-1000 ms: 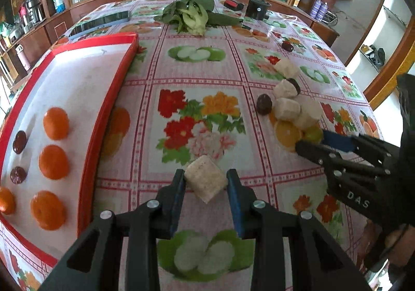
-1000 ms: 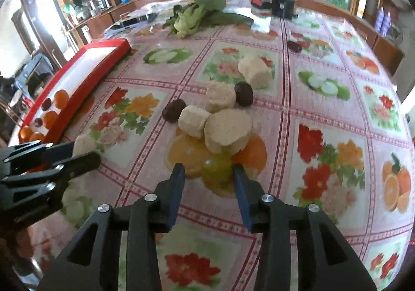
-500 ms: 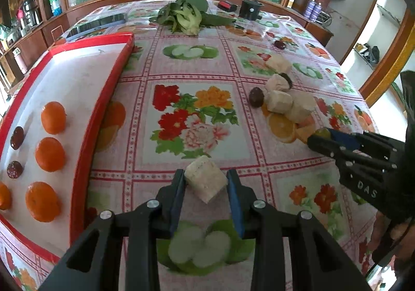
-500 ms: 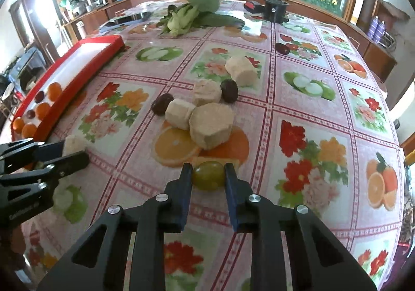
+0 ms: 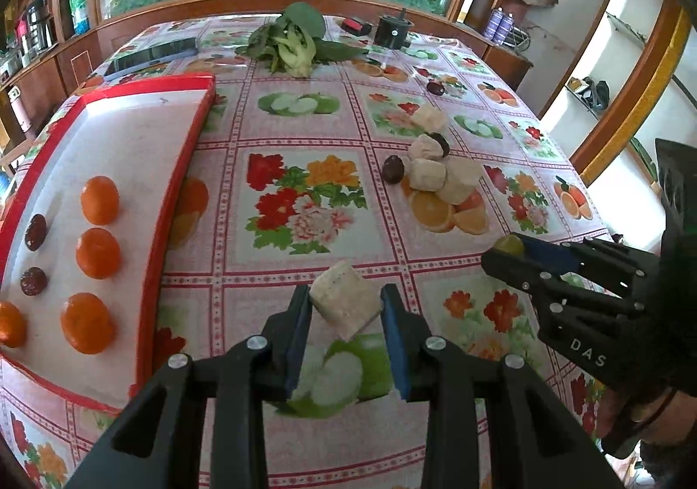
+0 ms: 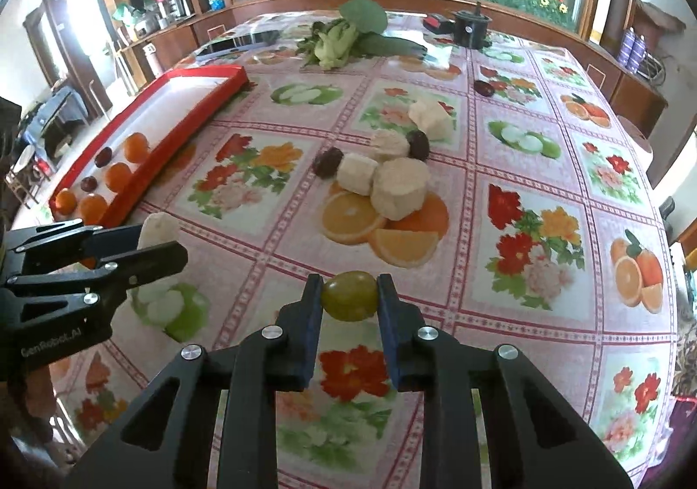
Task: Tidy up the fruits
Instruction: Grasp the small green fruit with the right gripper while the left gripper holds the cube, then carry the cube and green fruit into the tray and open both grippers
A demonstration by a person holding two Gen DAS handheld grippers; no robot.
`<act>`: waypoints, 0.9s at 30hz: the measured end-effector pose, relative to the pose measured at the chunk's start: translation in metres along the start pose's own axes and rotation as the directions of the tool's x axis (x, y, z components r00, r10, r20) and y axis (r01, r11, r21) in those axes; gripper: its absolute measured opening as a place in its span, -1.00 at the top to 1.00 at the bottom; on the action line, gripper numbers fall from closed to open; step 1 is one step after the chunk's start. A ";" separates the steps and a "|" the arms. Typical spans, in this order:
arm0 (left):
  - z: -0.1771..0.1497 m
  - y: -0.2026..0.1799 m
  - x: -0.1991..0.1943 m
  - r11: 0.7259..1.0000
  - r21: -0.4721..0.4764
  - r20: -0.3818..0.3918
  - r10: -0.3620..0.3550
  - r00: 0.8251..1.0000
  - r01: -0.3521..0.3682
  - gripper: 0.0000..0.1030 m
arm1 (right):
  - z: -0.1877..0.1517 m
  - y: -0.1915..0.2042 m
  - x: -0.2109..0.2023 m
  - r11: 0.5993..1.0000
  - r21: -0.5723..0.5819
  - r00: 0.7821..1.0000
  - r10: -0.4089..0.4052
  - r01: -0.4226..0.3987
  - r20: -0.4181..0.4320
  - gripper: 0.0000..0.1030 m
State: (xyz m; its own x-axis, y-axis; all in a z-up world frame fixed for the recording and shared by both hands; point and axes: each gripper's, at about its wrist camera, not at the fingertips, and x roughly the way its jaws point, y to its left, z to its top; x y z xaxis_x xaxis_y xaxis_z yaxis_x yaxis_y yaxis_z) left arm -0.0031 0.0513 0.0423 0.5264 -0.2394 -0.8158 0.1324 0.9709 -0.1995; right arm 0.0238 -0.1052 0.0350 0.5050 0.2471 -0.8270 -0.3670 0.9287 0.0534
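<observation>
My left gripper (image 5: 346, 308) is shut on a pale peeled fruit chunk (image 5: 345, 302), held above the flowered tablecloth; the same chunk (image 6: 159, 229) shows in the right wrist view. My right gripper (image 6: 349, 296) is shut on a green grape (image 6: 349, 295), lifted off the cloth; the grape (image 5: 508, 246) peeks past the right fingers in the left wrist view. A red-rimmed white tray (image 5: 183, 166) at the left holds several oranges (image 5: 98, 252) and dark plums (image 5: 33, 280). More pale chunks (image 6: 398, 192) and dark plums (image 6: 326, 163) lie clustered mid-table.
A bunch of leafy greens (image 5: 292, 42) lies at the far end, with a black round pot (image 5: 393, 30), a small red object (image 5: 355, 26) and a lone plum (image 5: 434, 87) nearby. A dark tablet (image 5: 150, 55) sits beyond the tray. Wooden cabinets surround the table.
The right gripper closed on the green grape and lifted it off the cloth, drawing back from the pile. The left gripper kept its chunk and also rose and pulled back.
</observation>
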 end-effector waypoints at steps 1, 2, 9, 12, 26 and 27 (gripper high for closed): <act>0.000 0.003 -0.003 1.000 -0.003 0.004 -0.001 1.000 0.001 0.32 | 0.002 0.003 0.000 1.000 -0.004 1.000 0.002 -0.002 0.003 0.54; 0.001 0.005 -0.005 1.000 -0.004 0.008 -0.001 1.000 0.001 0.32 | 0.004 0.007 0.000 1.000 -0.009 1.000 0.005 -0.004 0.005 0.54; 0.004 0.033 -0.026 1.000 -0.030 0.045 0.006 0.999 -0.004 0.32 | 0.019 0.042 0.005 0.998 -0.059 0.999 0.033 -0.032 0.013 0.54; 0.006 0.047 -0.033 0.999 -0.041 0.059 0.022 0.998 -0.019 0.32 | 0.028 0.057 0.010 0.995 -0.081 0.999 0.052 -0.050 0.015 0.54; 0.029 0.144 -0.057 0.981 -0.143 0.102 0.144 0.984 -0.129 0.32 | 0.074 0.149 0.035 0.961 -0.253 0.992 0.121 -0.110 0.026 0.54; 0.031 0.152 -0.057 0.978 -0.149 0.102 0.159 0.982 -0.143 0.32 | 0.079 0.155 0.036 0.959 -0.260 0.992 0.125 -0.113 0.032 0.54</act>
State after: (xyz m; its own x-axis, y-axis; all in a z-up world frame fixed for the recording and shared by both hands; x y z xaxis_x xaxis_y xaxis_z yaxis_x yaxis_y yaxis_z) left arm 0.0129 0.2121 0.0755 0.6236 -0.0810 -0.7775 -0.0711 0.9846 -0.1596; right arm 0.0468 0.0693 0.0574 0.4801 0.3703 -0.7952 -0.6123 0.7906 -0.0015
